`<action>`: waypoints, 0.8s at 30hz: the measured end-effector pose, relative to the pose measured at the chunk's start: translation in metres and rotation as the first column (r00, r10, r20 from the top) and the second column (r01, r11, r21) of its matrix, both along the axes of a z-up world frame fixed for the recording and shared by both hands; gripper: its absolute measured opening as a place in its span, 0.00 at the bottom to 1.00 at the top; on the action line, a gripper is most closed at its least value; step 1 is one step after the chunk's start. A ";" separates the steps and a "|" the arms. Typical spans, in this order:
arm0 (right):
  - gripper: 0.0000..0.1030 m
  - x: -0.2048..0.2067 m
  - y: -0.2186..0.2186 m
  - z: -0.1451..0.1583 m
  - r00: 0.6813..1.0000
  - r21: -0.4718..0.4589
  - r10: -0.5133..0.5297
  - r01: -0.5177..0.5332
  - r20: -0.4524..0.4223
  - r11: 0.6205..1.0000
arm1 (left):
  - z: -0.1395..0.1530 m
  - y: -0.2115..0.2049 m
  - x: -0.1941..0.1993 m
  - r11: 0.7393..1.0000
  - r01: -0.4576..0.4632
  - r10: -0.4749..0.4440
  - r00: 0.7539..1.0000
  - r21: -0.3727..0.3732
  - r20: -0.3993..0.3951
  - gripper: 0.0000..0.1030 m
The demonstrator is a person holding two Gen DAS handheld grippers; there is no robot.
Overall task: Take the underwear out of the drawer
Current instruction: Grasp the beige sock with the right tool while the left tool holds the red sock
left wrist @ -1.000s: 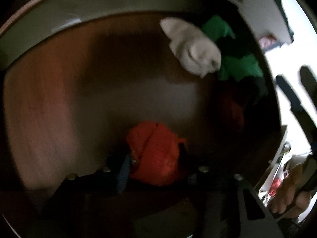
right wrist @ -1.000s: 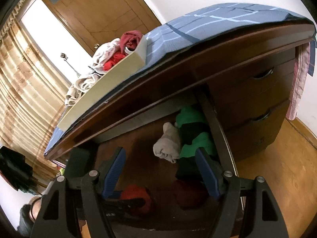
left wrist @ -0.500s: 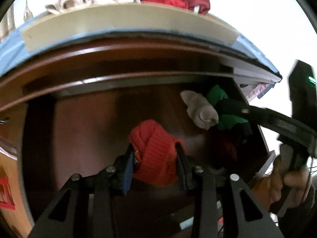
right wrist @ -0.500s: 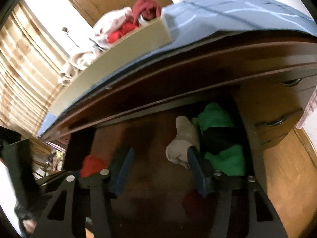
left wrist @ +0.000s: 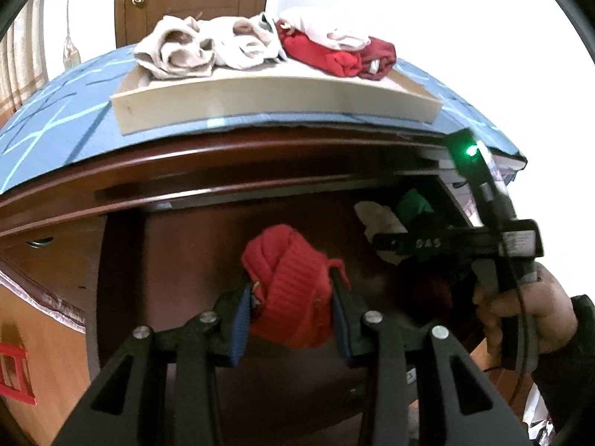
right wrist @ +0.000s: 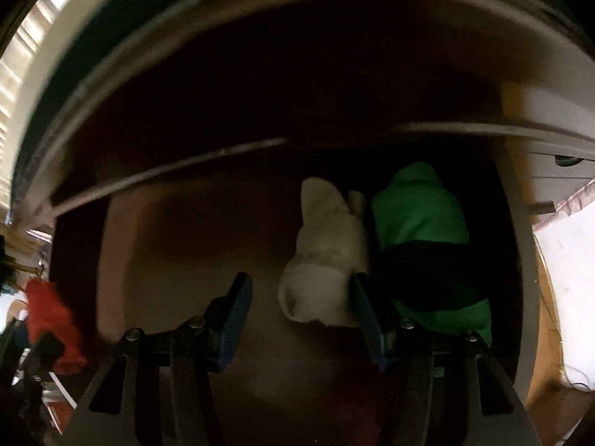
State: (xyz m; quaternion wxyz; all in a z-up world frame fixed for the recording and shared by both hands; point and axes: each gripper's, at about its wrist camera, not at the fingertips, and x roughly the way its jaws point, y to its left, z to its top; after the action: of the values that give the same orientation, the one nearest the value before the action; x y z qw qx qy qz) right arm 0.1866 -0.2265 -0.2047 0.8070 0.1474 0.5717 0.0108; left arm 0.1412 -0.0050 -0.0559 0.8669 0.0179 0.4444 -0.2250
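Note:
My left gripper [left wrist: 290, 297] is shut on a rolled red underwear [left wrist: 293, 282] and holds it up in front of the open dark wooden drawer [left wrist: 178, 245]. The red roll also shows at the left edge of the right wrist view [right wrist: 52, 319]. My right gripper [right wrist: 301, 297] is open, low inside the drawer. A rolled white underwear [right wrist: 327, 256] lies between its fingers, against the right finger [right wrist: 366, 312]. Green [right wrist: 420, 204] and black [right wrist: 424, 271] rolls lie just right of it.
On the dresser's blue cloth top [left wrist: 52, 107] stands a pale tray [left wrist: 275, 96] with several white, beige and red rolled garments. The drawer's right wall [right wrist: 520, 245] is close to the green rolls. More drawers with handles [right wrist: 565, 160] lie to the right.
My left gripper has lifted the red roll up and out of the drawer, with the dresser top now in sight. My right gripper has moved down into the drawer and around the white roll.

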 end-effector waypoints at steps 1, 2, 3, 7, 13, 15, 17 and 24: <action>0.56 0.002 0.002 -0.002 1.000 -0.020 0.013 -0.014 -0.021 1.000 | 0.001 0.003 -0.001 1.000 -0.003 0.003 1.000 -0.001 0.004 0.35; 0.56 0.004 0.004 -0.004 0.999 -0.030 0.022 -0.023 -0.037 0.999 | 0.000 0.002 0.000 1.000 -0.005 0.005 1.000 -0.001 0.005 0.35; 0.56 0.007 0.005 -0.008 0.998 -0.029 0.029 -0.031 -0.062 0.999 | 0.001 0.005 0.000 1.000 -0.007 0.007 1.000 -0.002 0.004 0.35; 0.56 0.014 0.005 -0.020 0.989 -0.016 0.045 -0.048 -0.141 0.999 | 0.001 0.012 0.002 1.000 -0.017 0.017 1.000 -0.013 0.005 0.35; 0.56 0.008 0.003 -0.016 0.995 -0.008 0.026 -0.027 -0.101 1.000 | 0.004 0.021 0.002 0.999 -0.036 0.037 0.999 -0.025 0.003 0.35; 0.56 0.005 0.003 -0.017 0.994 -0.021 0.029 -0.031 -0.102 0.999 | 0.003 0.023 0.002 0.999 -0.041 0.041 0.999 -0.029 0.001 0.35; 0.43 0.004 0.003 -0.017 0.994 -0.015 0.035 -0.037 -0.107 0.999 | 0.004 0.024 0.001 0.999 -0.042 0.042 0.999 -0.029 0.004 0.35; 0.33 0.007 -0.005 -0.015 0.994 0.023 0.086 -0.085 -0.062 0.996 | 0.005 0.025 0.000 0.998 -0.049 0.049 0.999 -0.033 0.003 0.35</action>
State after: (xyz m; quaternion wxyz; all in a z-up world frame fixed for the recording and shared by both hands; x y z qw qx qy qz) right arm 0.1934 -0.2316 -0.2200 0.7859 0.1312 0.6025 0.0467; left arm 0.1408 0.0201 -0.0509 0.8733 -0.0069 0.4392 -0.2108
